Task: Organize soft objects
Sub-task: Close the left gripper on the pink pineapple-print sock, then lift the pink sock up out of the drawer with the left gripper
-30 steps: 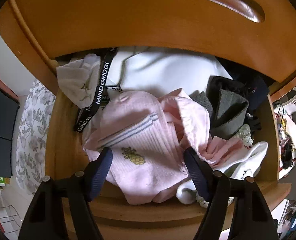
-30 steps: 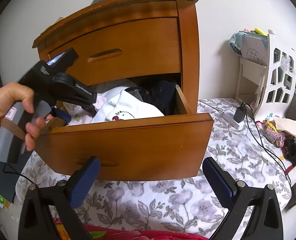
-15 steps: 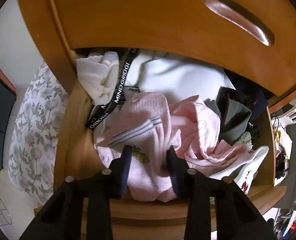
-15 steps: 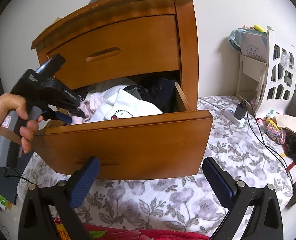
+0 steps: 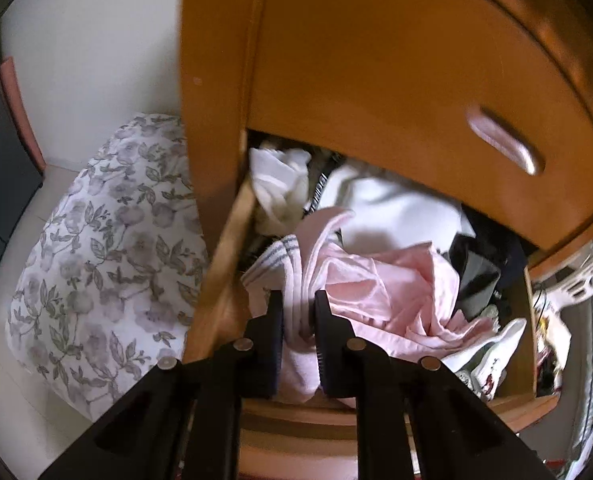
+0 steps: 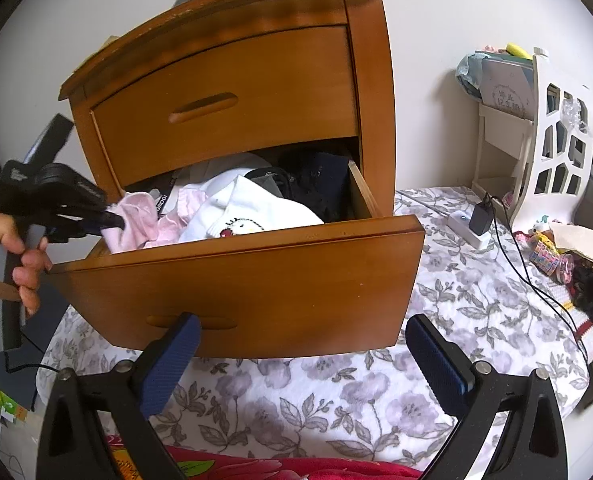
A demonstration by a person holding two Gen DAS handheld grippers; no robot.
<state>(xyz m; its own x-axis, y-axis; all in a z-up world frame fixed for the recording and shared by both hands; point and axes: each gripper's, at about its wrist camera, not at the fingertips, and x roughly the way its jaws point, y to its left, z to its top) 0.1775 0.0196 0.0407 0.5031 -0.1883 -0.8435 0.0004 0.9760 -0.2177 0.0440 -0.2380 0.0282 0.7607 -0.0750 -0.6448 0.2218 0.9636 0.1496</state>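
Inside open drawer (image 6: 256, 272), left gripper (image 5: 299, 320) pinching pink sock (image 5: 292, 280), right gripper (image 6: 300, 356) spread wide, white garment (image 6: 252, 210) beside.

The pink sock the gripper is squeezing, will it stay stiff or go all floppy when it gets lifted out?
Probably floppy: the pink sock already bunches into folds between the left gripper fingers. It likely weighs little, being thin knit. It may drag the pink cloth lying against it in the drawer.

Two drawers are showing on the wooden nightstand (image 6: 232, 92): one shut above, one open drawer (image 6: 256, 280) below, holding one pink sock (image 5: 296, 280).
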